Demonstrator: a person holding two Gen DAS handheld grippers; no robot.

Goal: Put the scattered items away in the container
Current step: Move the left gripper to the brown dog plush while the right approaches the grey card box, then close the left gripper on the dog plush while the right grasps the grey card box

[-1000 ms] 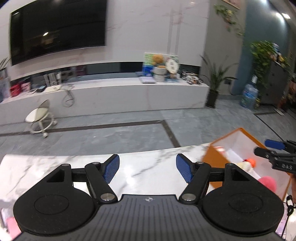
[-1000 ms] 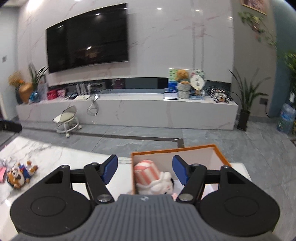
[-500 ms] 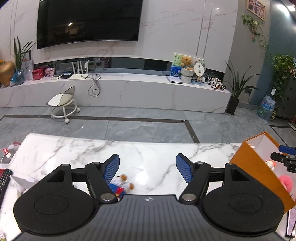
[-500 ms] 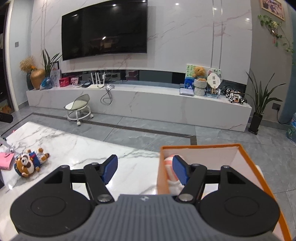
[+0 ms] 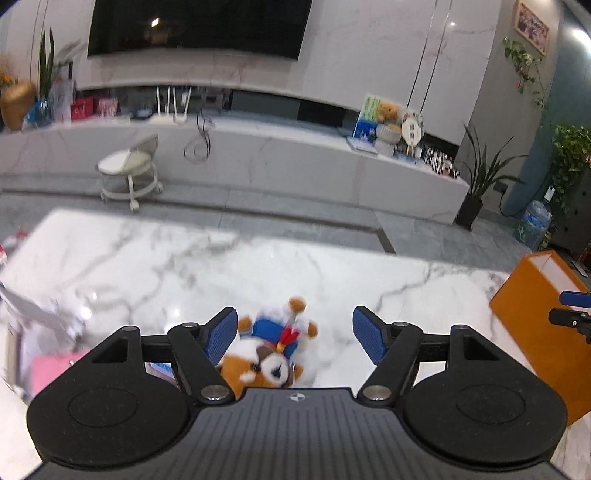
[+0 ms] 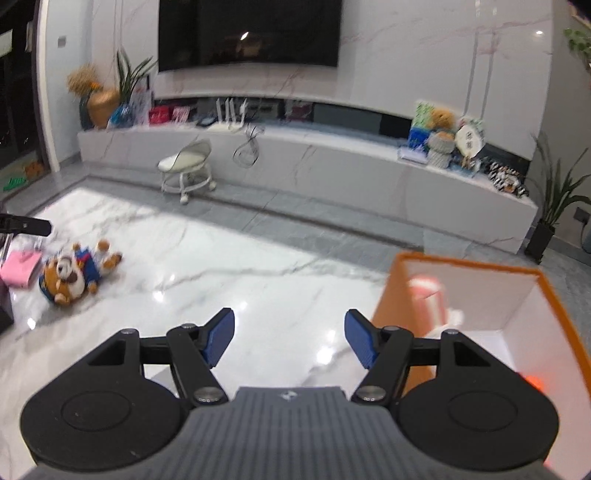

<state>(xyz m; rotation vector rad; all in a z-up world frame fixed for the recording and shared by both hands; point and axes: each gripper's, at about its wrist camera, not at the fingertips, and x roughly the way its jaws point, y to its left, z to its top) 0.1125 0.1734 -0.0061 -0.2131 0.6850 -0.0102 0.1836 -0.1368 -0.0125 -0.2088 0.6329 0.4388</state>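
Plush bear (image 5: 271, 354) now betw. left tongs (image 5: 293, 334)

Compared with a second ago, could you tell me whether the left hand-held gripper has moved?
Yes. The left hand-held gripper swung left, away from the orange box, over the plush bear.

A wall television (image 5: 199, 26) hangs above a rolling stool (image 5: 129, 171) and potted plant (image 5: 480, 184)
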